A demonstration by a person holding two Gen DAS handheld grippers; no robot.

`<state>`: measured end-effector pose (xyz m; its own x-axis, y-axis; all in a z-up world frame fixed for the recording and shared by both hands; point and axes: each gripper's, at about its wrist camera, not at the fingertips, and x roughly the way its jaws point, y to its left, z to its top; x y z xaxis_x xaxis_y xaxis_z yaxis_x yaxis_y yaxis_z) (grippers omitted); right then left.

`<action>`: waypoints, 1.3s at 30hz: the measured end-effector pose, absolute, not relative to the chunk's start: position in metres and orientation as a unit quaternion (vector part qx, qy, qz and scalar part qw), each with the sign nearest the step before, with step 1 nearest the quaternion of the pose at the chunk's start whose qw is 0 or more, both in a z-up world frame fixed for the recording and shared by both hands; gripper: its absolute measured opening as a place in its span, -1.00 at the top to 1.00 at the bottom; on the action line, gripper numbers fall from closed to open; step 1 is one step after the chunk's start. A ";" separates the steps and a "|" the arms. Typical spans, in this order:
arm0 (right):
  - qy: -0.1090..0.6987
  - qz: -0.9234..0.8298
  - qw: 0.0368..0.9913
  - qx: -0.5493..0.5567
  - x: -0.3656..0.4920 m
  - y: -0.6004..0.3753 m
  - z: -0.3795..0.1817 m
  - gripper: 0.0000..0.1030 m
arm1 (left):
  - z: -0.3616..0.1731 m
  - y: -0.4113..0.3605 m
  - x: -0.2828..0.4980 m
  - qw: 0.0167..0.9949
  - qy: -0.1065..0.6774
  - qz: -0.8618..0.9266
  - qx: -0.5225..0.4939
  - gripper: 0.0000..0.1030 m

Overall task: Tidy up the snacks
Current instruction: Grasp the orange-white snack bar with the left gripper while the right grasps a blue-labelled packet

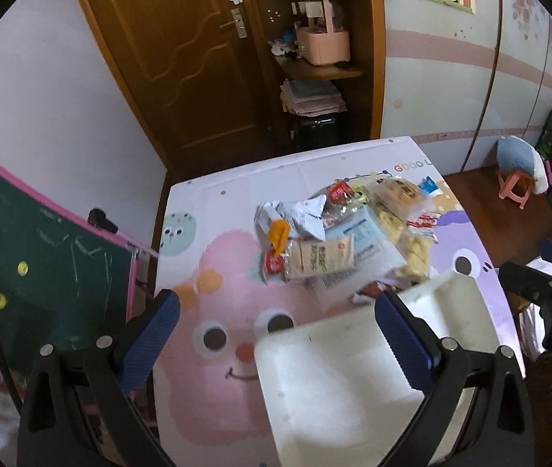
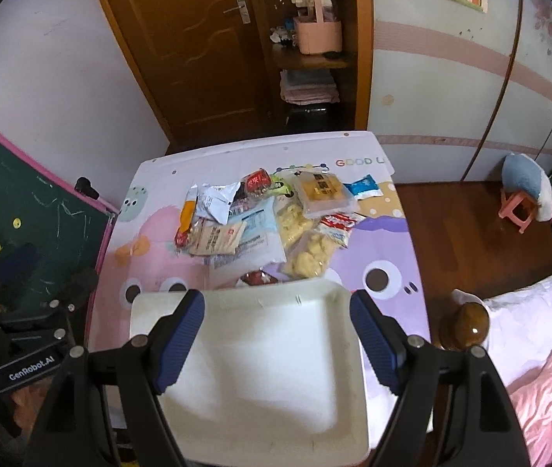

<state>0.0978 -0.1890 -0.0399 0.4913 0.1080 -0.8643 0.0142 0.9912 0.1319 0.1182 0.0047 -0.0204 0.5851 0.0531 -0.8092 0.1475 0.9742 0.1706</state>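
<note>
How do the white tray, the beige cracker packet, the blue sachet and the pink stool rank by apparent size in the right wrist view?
1. white tray, nearest the camera, so exaggerated
2. beige cracker packet
3. blue sachet and pink stool look alike; unranked

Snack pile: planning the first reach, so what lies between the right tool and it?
In the right wrist view, only the empty white tray lies between the open right tool and the snack pile.
</note>
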 end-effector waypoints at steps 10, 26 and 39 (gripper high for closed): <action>0.545 0.061 0.832 0.082 0.190 -0.182 -0.097 -0.46 | -0.073 0.024 0.212 0.863 0.492 -0.040 0.104 -0.94; 0.647 0.082 0.741 0.161 0.271 -0.190 -0.230 -0.26 | -0.210 0.017 0.339 0.797 0.597 -0.023 0.088 -0.94; 0.669 0.128 0.707 0.190 0.274 -0.180 -0.262 0.22 | -0.260 0.057 0.363 0.745 0.664 -0.051 -0.040 0.13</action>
